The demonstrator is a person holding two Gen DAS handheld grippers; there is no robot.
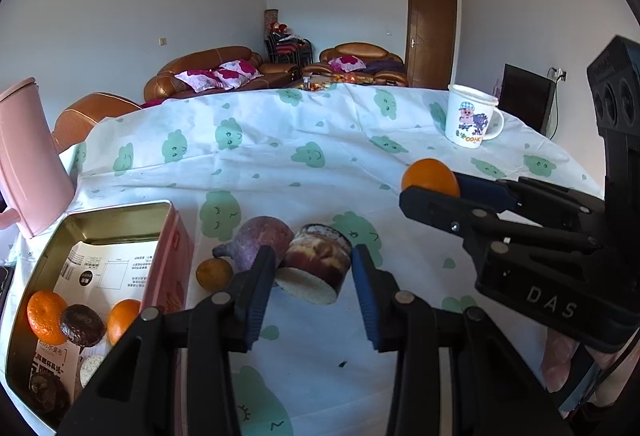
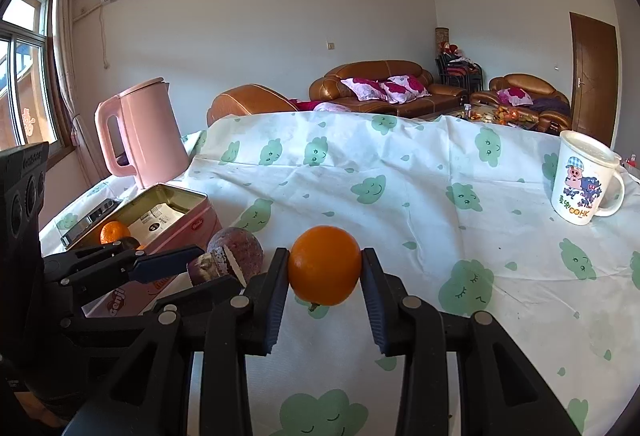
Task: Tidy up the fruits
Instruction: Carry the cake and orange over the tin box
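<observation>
My left gripper (image 1: 313, 257) is shut on a cut chunk (image 1: 316, 268) with dark red skin and a pale cut face, held just above the cloth. Behind it lie a whole purple round fruit (image 1: 260, 240) and a small orange (image 1: 214, 273). To its left stands an open pink tin (image 1: 176, 236) that holds two oranges (image 1: 46, 316) and a dark round fruit (image 1: 82, 324). My right gripper (image 2: 325, 260) is shut on an orange (image 2: 325, 270), lifted off the table. In the right wrist view the left gripper (image 2: 218, 266) and its chunk (image 2: 204, 270) sit beside the tin (image 2: 192, 226).
A pink kettle (image 2: 148, 132) stands at the table's far left, behind the tin. A white mug (image 2: 580, 180) with a cartoon print stands far right. A dark flat device (image 2: 92, 220) lies left of the tin. The cloud-print tablecloth (image 2: 400, 188) covers the table.
</observation>
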